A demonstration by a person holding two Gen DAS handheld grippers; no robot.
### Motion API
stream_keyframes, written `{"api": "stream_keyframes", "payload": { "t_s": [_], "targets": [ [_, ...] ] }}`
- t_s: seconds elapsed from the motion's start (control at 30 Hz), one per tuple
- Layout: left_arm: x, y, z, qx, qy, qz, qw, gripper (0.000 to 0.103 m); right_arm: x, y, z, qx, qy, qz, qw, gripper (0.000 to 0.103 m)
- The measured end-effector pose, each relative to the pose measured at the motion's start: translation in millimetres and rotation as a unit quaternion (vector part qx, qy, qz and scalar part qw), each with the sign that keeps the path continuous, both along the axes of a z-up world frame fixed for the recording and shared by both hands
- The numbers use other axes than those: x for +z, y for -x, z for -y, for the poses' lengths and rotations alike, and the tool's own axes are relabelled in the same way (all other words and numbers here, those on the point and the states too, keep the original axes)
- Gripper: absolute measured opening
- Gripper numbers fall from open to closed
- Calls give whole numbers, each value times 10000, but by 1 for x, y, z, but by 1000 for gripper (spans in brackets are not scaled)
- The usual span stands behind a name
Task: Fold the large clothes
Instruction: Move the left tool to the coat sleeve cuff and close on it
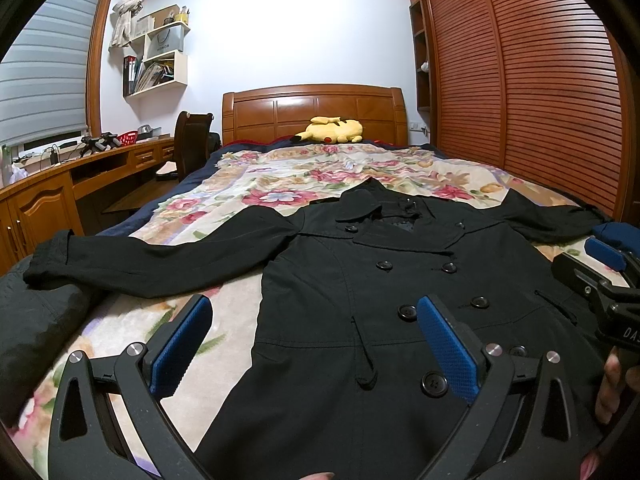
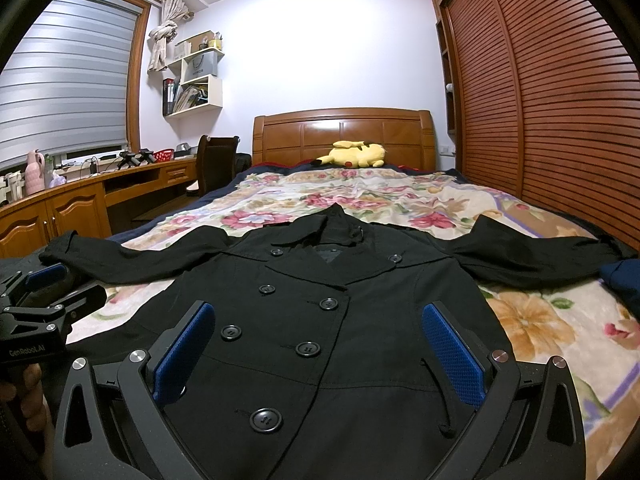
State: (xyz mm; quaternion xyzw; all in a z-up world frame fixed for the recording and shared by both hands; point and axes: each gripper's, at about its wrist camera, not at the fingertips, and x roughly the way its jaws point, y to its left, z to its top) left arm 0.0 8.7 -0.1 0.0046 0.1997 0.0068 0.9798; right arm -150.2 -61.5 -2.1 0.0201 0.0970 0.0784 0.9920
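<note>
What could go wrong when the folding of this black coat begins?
1. The sleeves are spread wide; the far end of the left sleeve reaches the bed's side and may slide off when the coat is pulled.
2. The loose belt could bunch inside a fold.
3. Both grippers, left and right, are open above the thick, buttoned front; a pinch there may catch only the top layer.

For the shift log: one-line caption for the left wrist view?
Open left gripper hovers over black coat spread flat on floral bedspread, sleeves out.
</note>
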Motion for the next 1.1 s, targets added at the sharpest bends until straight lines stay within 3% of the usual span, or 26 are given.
{"api": "stream_keyframes", "payload": {
  "t_s": [0.6, 1.1],
  "targets": [
    [-5, -4, -48, 304, -42, -263, 9992, 102, 22, -19, -22, 398, 311, -137, 9986, 103],
    [-11, -10, -94, 559, 103, -573, 9967, 102, 35, -65, -52, 1032, 601, -283, 9924, 103]
  ]
}}
